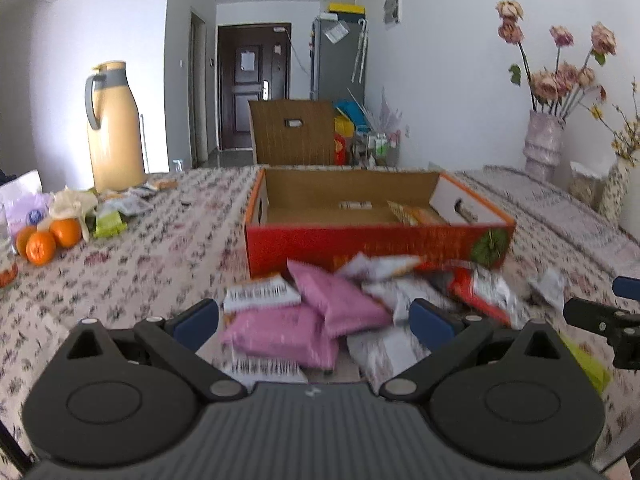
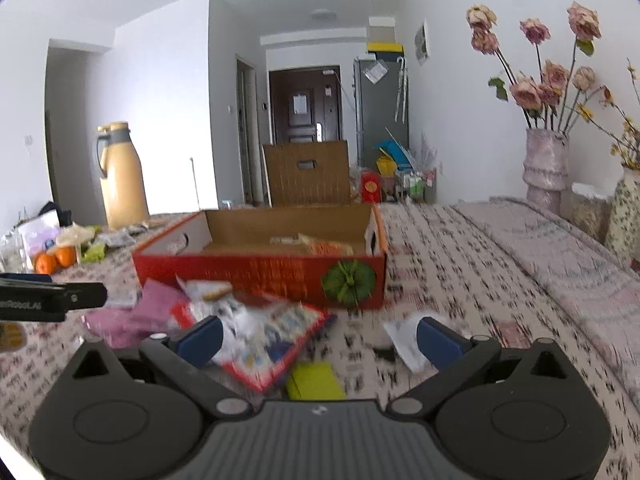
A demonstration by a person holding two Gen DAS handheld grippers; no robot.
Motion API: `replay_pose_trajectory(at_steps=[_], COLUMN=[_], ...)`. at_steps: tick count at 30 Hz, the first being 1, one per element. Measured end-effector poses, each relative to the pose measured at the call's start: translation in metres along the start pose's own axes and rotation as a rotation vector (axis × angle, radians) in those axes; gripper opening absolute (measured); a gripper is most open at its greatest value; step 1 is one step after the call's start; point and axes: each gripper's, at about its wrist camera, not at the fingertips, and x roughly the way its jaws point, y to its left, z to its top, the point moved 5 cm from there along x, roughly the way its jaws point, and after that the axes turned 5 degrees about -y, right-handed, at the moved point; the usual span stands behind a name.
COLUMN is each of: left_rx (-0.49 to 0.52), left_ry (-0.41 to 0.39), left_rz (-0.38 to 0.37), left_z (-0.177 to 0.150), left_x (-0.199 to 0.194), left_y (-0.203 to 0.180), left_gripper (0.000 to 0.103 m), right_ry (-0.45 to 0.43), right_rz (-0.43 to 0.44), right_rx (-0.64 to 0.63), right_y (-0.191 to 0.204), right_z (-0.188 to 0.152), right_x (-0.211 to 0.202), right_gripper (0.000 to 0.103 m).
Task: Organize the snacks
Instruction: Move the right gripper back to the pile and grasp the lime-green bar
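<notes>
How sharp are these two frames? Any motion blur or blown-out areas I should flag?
Left wrist view: the snack packets and red cardboard box are motion-smeared, while the open left claw stays sharp. Right wrist view: the floral tablecloth is streaked, and the wall behind the yellow thermos jug is overexposed.

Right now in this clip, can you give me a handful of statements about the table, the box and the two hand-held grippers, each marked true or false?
1. The left hand-held gripper is open, with pink packets lying ahead of its fingers. True.
2. The red cardboard box is packed full to the brim. False: only a few packets lie on its floor, most of which is bare.
3. The loose snack pile sits on the table in front of the box, not inside it. True.
4. The right hand-held gripper is shut on a green packet. False: it is open, and the packet lies on the tablecloth.
5. Three oranges sit inside the box. False: they are on the table, off to its left.
</notes>
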Motion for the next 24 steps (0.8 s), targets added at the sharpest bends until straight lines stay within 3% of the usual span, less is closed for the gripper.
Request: replay_pose_trajectory(at_steps=[6, 9, 20, 24], left_rx=[-0.005, -0.001, -0.005, -0.010], left_ry=[0.044, 0.053, 0.050, 0.052], left_rz=[-0.018, -0.022, -0.015, -0.011], left_z=[-0.022, -0.026, -0.027, -0.027], left_x=[-0.007, -0.009, -0.017, -0.018], left_y=[0.002, 0.001, 0.002, 0.004], left_gripper=[0.103, 0.103, 0.103, 0.103], right_ry=[0.077, 0.103, 0.214, 0.219], right_rz=[-0.022, -0.023, 0.027, 0.045], right_rx=[-0.026, -0.034, -0.090, -0.091], right_y=[-0.002, -0.004, 0.002, 0.003], right_z=[-0.031, -0.040, -0.042, -0.045], right_x=[-0.005, -0.004, 0.034, 0.033], right_gripper=[0.103, 0.098, 0.057, 0.050])
